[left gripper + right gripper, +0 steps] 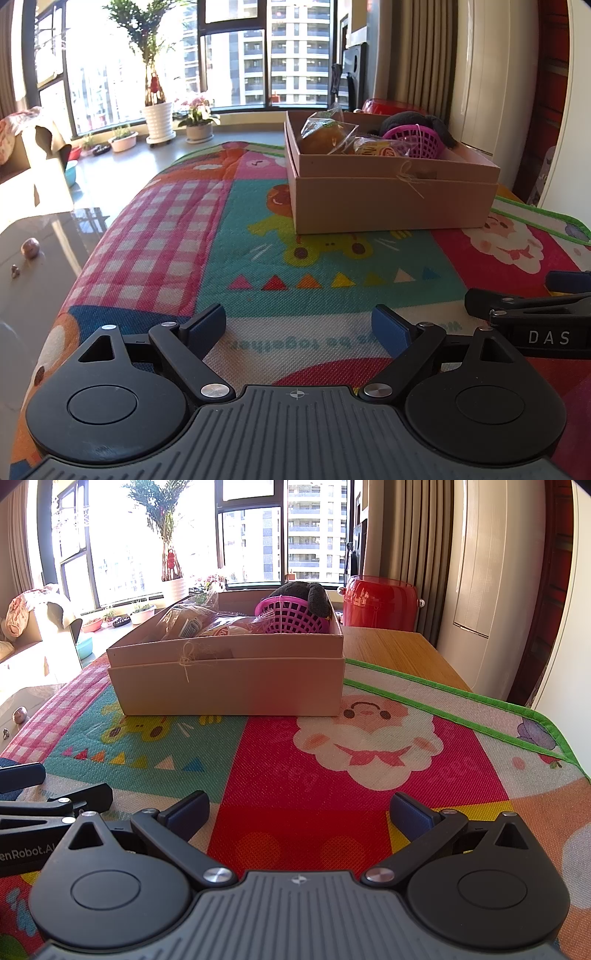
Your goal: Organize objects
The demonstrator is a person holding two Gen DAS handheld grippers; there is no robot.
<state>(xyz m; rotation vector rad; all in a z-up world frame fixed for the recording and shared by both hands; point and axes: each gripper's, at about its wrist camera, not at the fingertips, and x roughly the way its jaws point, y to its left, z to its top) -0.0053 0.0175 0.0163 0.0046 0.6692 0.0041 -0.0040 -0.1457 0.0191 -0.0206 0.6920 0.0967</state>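
A tan cardboard box (391, 199) (229, 686) stands on the colourful play mat (258, 258) (295, 775), well ahead of both grippers. Inside it lie wrapped bread packets (325, 136) (192, 624), a magenta plastic basket (417, 142) (291, 618) and a dark plush toy (417, 122) (306, 594) resting on the basket. My left gripper (299, 328) hovers low over the mat, open and empty. My right gripper (301, 810) is likewise open with nothing between its fingers. Each gripper shows at the edge of the other's view.
A red drum-shaped stool (380, 603) stands behind the table's bare wooden corner (399, 653). Potted plants (159, 110) line the window sill. A glossy white cabinet top (33, 266) with small knobs lies left of the mat. Curtains and a white unit (487, 590) stand at right.
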